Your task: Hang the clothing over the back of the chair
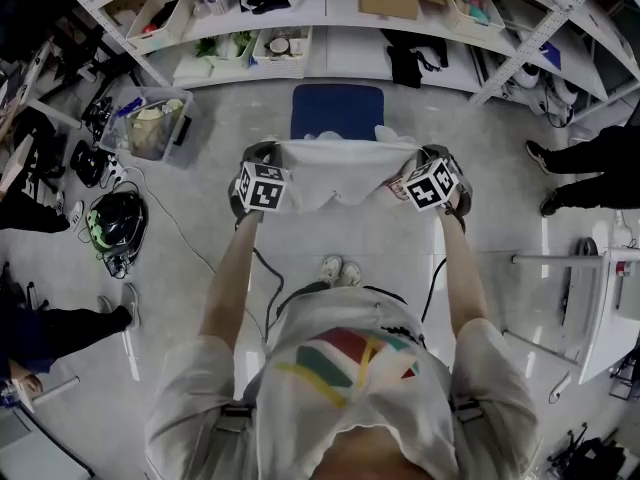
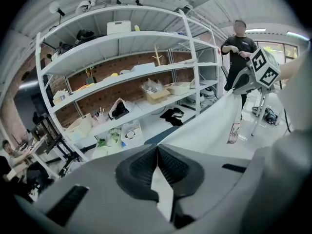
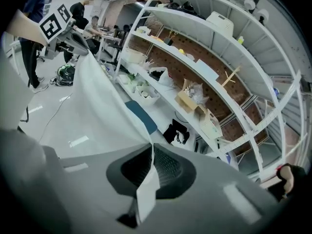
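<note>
A white garment (image 1: 335, 176) hangs stretched between my two grippers, just in front of a blue chair (image 1: 337, 110). My left gripper (image 1: 256, 160) is shut on the cloth's left edge, and a strip of fabric shows pinched between its pads (image 2: 157, 152). My right gripper (image 1: 432, 160) is shut on the right edge, with a fold of cloth caught in its jaws (image 3: 150, 152). In the left gripper view the garment (image 2: 204, 130) runs up to the right gripper's marker cube (image 2: 263, 67), and the chair (image 2: 151, 139) peeks out below it. In the right gripper view the garment (image 3: 97, 106) covers most of the chair (image 3: 141, 116).
White shelving (image 1: 330, 53) with baskets and a black garment stands behind the chair. On the floor at the left are a clear bin (image 1: 150, 123), a helmet (image 1: 117, 220) and cables. A person's legs (image 1: 590, 168) and a white table (image 1: 610, 308) are at the right.
</note>
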`<state>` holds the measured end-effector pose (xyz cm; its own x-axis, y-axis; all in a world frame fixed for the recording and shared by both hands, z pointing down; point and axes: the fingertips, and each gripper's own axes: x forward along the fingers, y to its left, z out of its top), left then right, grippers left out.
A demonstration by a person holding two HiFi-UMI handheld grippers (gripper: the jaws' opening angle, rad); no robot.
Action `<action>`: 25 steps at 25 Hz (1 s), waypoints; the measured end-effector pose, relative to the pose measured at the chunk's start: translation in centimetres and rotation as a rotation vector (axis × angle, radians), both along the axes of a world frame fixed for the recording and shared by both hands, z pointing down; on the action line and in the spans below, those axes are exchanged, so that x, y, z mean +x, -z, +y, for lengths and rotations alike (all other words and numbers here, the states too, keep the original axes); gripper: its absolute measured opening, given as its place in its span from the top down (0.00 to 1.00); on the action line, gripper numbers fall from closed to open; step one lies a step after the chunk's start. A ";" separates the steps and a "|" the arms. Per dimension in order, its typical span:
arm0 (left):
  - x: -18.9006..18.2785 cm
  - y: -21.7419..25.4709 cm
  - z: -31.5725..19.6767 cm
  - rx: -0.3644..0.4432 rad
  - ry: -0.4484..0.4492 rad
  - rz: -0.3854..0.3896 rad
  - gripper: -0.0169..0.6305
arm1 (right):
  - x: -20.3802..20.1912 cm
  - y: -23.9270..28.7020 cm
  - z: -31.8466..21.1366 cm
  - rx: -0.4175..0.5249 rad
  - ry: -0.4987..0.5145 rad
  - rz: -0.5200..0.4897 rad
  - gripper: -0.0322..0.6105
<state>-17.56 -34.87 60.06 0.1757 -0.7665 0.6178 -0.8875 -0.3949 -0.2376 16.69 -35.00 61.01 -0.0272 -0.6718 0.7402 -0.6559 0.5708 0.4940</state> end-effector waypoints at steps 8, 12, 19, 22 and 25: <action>-0.6 -2.4 1.9 -0.049 0.007 -0.009 0.95 | -0.6 -1.9 1.7 -0.019 0.029 0.024 0.94; -0.7 -3.6 2.7 -0.075 0.007 -0.012 0.95 | -0.6 -2.9 2.6 -0.038 0.030 0.024 0.94; -0.7 -4.2 3.2 -0.084 0.036 0.017 0.95 | -0.6 -3.8 3.1 -0.050 0.001 -0.003 0.94; -0.8 -4.0 3.6 -0.062 0.054 0.041 0.95 | -0.8 -4.1 3.7 -0.081 -0.024 -0.058 0.92; -0.9 -3.4 3.7 -0.037 0.066 0.062 0.95 | -1.2 -4.1 4.0 -0.100 -0.030 -0.101 0.77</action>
<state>-18.45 -31.18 63.42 0.1647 -0.7546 0.6352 -0.9243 -0.3429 -0.1677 15.51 -30.98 65.12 -0.0855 -0.5965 0.7980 -0.7170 0.5930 0.3665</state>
